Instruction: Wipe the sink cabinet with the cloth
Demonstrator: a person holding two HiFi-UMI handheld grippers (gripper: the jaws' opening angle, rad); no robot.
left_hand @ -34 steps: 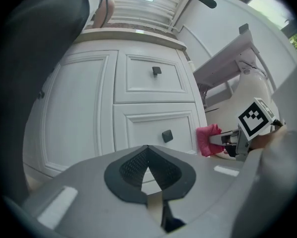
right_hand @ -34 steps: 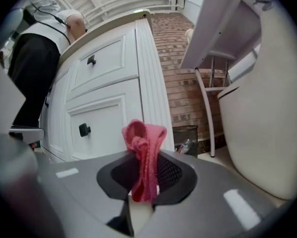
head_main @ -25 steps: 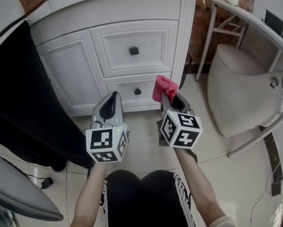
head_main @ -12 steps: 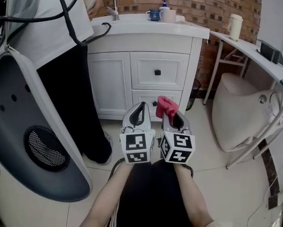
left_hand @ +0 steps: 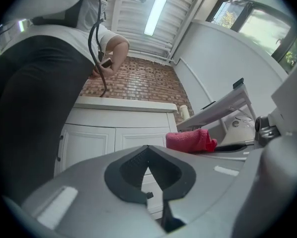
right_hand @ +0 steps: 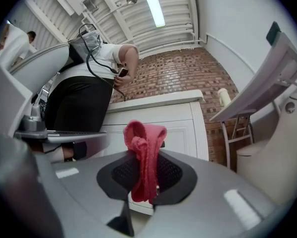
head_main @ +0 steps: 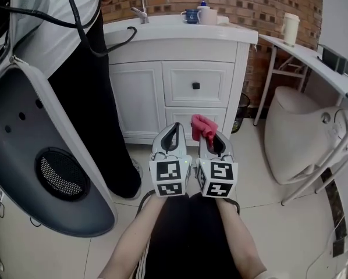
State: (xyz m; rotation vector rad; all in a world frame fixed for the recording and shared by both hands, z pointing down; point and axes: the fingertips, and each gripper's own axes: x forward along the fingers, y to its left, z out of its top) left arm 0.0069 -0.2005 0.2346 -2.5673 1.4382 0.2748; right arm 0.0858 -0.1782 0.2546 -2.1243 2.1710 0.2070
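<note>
White sink cabinet sits at 12 o'clock from the grippers, well apart, with a person standing at about 10 o'clock, and nothing touches it yet, so I'd call this the approach before any wiping. Left gripper has its fingers pressed together on nothing, and the right gripper just beside it, at its 3 o'clock, has its fingers clamped on the pink cloth, which bunches up past the tips. Next move, I reckon: carry that cloth forward to 12 o'clock and press it flat on a drawer front.
</note>
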